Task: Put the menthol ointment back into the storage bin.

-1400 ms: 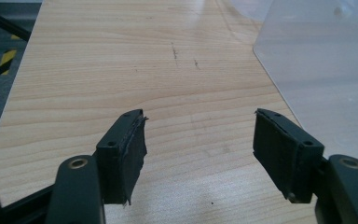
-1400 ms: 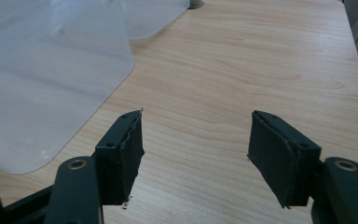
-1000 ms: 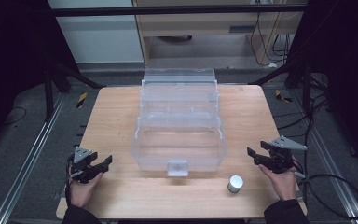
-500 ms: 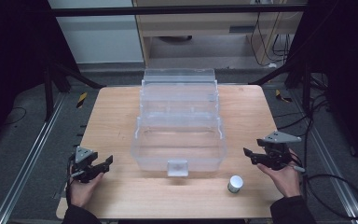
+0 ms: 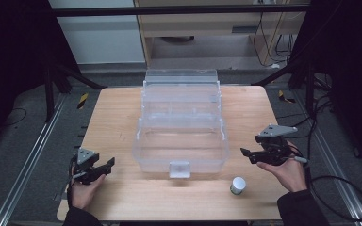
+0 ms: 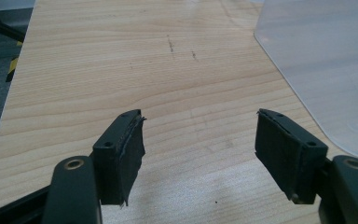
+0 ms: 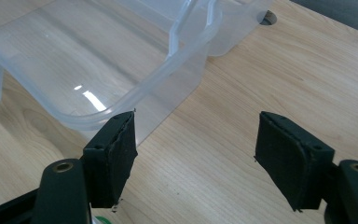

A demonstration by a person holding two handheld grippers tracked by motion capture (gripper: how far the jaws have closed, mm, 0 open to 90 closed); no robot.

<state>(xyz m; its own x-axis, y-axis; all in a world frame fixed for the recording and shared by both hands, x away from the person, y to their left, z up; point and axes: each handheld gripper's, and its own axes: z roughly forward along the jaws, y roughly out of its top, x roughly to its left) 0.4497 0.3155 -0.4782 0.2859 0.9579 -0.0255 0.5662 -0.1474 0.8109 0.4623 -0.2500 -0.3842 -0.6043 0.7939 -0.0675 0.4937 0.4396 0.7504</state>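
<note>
Clear plastic box sits mid-table, lid thrown back toward the far edge. Being see-through, its walls are hard to separate from the wood grain behind them; inner dividers or tiers in the rear part cannot be told apart with any certainty. A small frosted latch tab shows at the middle of the near wall.

Left gripper view: only a frosted corner of the box comes in at the right, cut off by the picture's edge. Right gripper view: the rounded rim and one corner of the box lie beyond the left jaw; the rest runs out of the picture at top and left. A sliver of green-white at the bottom edge is too small to identify.

Small round white container stands on the table near the front edge, just right of the box's near corner, apart from it.

Left gripper is low at the table's near left corner, jaws spread wide, nothing between them. Right gripper hovers just beside the box's right near corner, jaws also wide, holding nothing.
</note>
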